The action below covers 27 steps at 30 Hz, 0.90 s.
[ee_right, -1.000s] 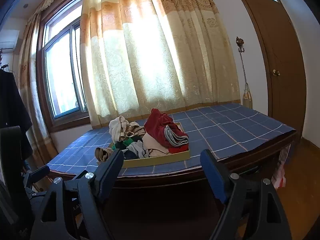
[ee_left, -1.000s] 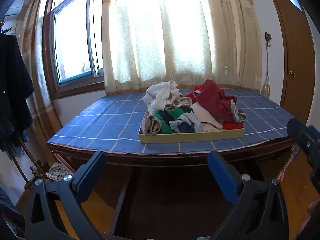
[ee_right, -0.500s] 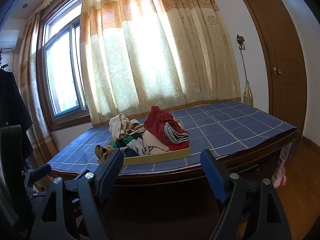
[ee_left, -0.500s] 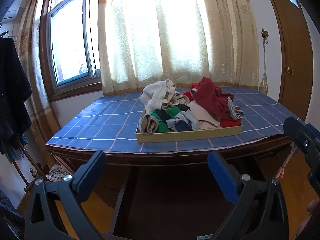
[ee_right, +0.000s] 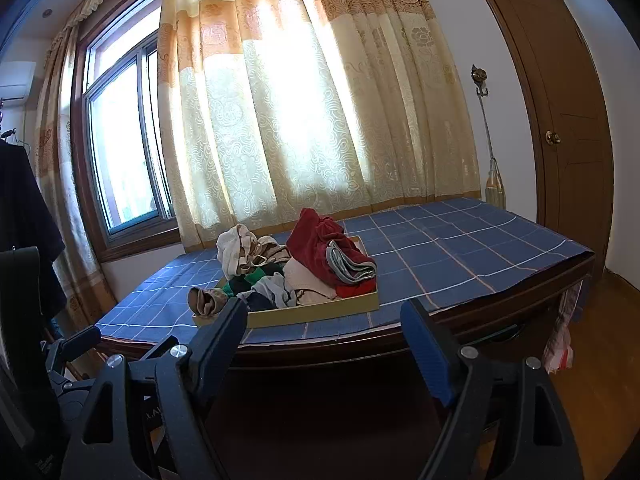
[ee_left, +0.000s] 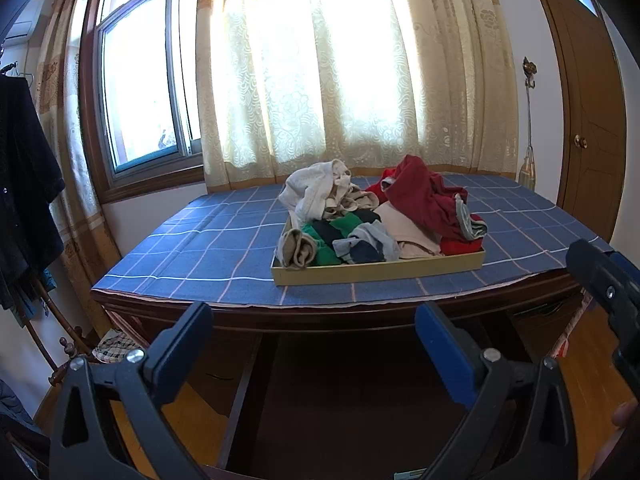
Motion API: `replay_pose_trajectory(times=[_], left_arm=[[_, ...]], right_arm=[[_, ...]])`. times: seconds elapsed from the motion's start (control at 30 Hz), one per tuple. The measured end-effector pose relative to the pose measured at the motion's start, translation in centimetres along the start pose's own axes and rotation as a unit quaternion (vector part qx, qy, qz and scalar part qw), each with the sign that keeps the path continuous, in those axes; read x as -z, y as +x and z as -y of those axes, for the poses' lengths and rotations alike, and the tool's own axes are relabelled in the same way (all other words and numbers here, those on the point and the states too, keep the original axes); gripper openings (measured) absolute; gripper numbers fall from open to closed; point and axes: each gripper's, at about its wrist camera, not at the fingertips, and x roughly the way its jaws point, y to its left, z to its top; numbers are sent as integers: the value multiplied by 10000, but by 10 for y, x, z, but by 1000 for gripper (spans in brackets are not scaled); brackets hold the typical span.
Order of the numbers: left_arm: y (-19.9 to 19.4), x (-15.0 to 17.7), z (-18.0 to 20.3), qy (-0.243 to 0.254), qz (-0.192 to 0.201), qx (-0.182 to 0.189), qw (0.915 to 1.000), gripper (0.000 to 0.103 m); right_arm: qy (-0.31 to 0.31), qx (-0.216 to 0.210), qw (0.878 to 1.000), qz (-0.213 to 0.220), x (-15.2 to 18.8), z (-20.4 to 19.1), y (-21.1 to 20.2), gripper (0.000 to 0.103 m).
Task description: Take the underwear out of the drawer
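From my station I see the left gripper with its jaws spread wide and nothing between them; the right gripper stands the same, wide apart and empty. Both sit short of the table, below its front edge, well apart from the load.

The drawer — a shallow tan tray — rests on the blue checked cloth near the table's front edge, ahead of and above both grippers. In the left wrist view it lies slightly right of centre; in the right wrist view, left of centre, its near left corner hidden behind the left finger.

Contents: underwear heaped loosely above the rim. A white piece stands at the back left, a red garment at the back right with a grey folded piece against it. A beige roll hangs over the front left corner. Green, black and grey-blue pieces fill the middle — a pale tan piece lies to their right.
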Motion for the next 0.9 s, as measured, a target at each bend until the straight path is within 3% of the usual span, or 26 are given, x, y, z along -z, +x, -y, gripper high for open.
replay_pose_trajectory(times=[0.9], left_arm=[[0,-2,-3,-125,13,99,9999,103]], right_arm=[[-12,-11,10000,-72,0,1,3,81]])
